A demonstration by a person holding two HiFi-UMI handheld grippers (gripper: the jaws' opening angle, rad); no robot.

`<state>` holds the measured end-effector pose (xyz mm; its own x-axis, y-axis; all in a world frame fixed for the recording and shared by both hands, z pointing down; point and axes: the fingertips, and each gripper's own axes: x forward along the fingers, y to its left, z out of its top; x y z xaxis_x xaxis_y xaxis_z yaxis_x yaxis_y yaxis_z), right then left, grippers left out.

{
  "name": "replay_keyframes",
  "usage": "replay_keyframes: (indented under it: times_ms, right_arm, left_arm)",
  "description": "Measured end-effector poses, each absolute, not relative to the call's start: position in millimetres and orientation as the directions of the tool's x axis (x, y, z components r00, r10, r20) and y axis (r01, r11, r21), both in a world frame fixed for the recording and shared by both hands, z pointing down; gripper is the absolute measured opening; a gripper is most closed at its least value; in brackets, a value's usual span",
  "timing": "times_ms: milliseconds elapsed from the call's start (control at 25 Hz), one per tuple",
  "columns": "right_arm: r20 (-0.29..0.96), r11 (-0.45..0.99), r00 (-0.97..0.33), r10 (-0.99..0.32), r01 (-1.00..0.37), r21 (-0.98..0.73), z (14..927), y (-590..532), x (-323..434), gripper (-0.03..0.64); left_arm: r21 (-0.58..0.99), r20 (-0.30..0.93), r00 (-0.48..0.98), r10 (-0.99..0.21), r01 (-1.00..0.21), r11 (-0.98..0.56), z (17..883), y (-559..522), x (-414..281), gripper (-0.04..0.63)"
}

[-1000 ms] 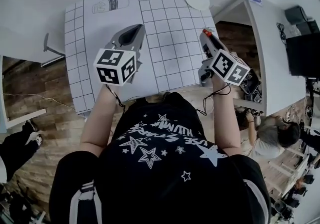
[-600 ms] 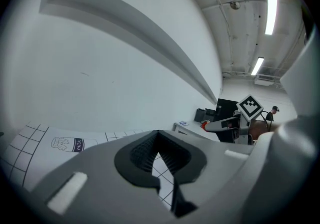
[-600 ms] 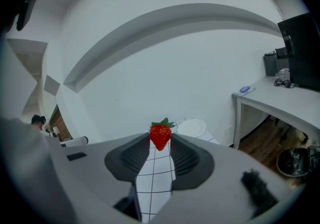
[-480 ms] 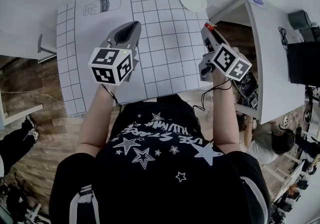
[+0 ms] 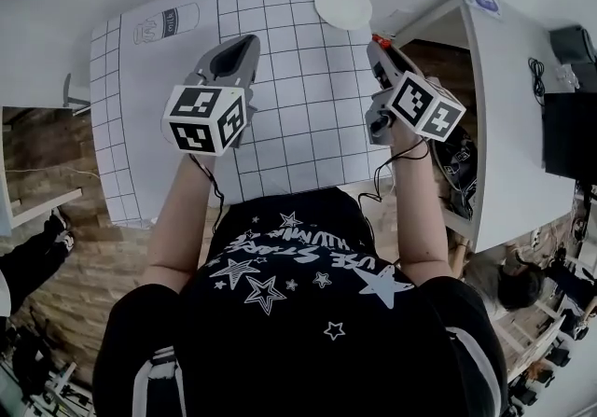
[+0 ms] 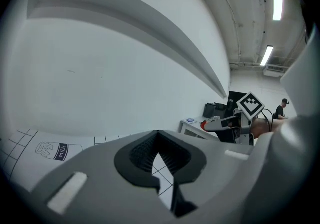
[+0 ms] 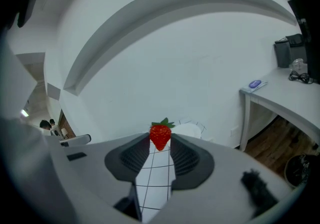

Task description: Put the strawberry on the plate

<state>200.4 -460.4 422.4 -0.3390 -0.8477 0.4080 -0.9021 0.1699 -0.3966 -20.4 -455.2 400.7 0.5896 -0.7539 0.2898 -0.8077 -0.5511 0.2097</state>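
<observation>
Milk carton drawing: printed on the far corner of the grid mat, well left of the plate.

Left gripper: over the mat, left of the plate and a bit nearer the person. Its marker cube sits further back toward the person's arm. In the left gripper view the left gripper has its tips pressed together with nothing between them. Only grid lines of the mat show through the gap behind the tips.

Plate: white and round, at the mat's far right corner. In the right gripper view it sits just behind and slightly right of the berry.

Right gripper: just right of the plate and slightly nearer the person, at the mat's right edge, with its own marker cube behind it. In the right gripper view the right gripper is pinching the strawberry at the very tips. A pad is on each side of it, red body down and green leaves up.

The strawberry is off the plate, carried in the gripper close beside the plate's right rim. I can't tell whether it is over the rim or just short of it.

Side desk: right of the plate, across a strip of wood floor. A small blue-marked round item lies at its far end. A black box is further right of the plate.
</observation>
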Motion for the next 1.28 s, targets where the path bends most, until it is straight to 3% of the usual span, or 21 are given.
replay_keyframes:
  times_ms: [640, 1280]
  right_arm:
    - [0.426, 0.298, -0.474, -0.770, -0.858, -0.417, 458.4, -553.5, 224.8, 0.132]
    - [0.509, 0.292, -0.498, -0.702, -0.853, -0.433, 527.7, -607.8, 209.3, 0.132]
  left_arm:
    - [0.191, 0.324, 0.529, -0.784, -0.848, -0.494, 418.7, -540.5, 47.0, 0.006]
    - [0.206, 0.403, 0.538, -0.740, -0.841, -0.500, 473.8, -594.1, 72.0, 0.006]
